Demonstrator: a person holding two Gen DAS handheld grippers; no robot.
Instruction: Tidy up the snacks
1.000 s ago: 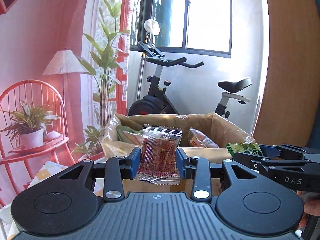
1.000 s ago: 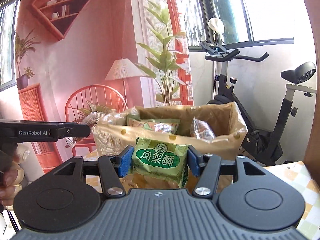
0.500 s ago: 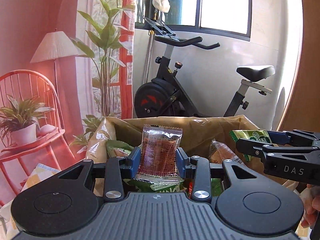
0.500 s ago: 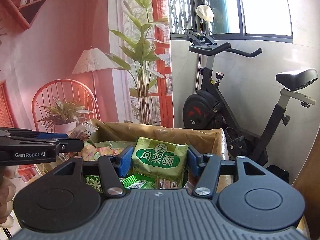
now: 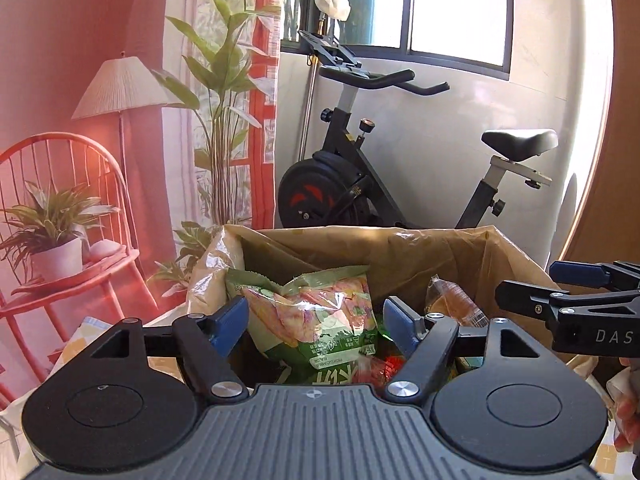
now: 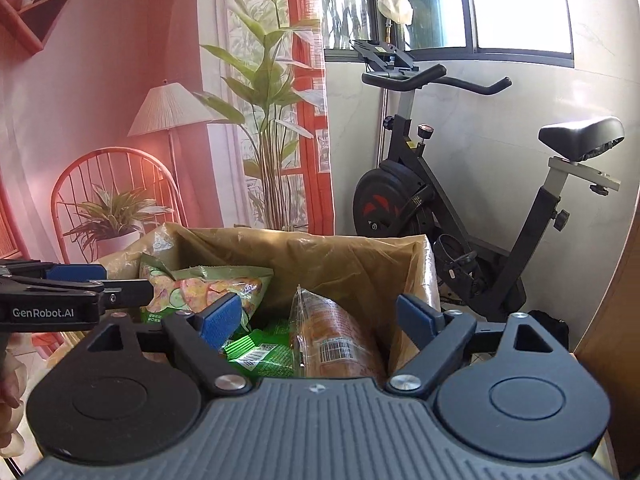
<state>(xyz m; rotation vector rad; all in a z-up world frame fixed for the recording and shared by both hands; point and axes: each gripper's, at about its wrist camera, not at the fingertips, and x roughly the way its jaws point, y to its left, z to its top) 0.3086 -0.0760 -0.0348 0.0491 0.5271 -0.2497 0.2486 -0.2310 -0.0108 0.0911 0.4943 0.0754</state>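
A box lined with a brown bag [image 5: 400, 256] stands in front of both grippers; it also shows in the right wrist view [image 6: 320, 256]. Inside lie a green chips bag [image 5: 316, 320] [image 6: 208, 284], a clear-wrapped brown pastry [image 6: 332, 336] [image 5: 452, 304] and small green packets [image 6: 260, 352]. My left gripper [image 5: 316, 322] is open and empty over the box's left side. My right gripper [image 6: 320, 316] is open and empty over its right side. Each gripper shows side-on in the other's view, the right one [image 5: 560, 300] and the left one [image 6: 80, 292].
A black exercise bike [image 6: 440, 200] stands behind the box by the white wall. A red chair [image 5: 60, 220] with a potted plant, a floor lamp [image 5: 120, 88] and a tall plant [image 6: 272, 120] stand at the left. A wooden panel [image 5: 624, 160] is at the right.
Both grippers have opened over the box. The red snack packet has left the left gripper and the green pastry packet has left the right one. Both moved closer above the box.
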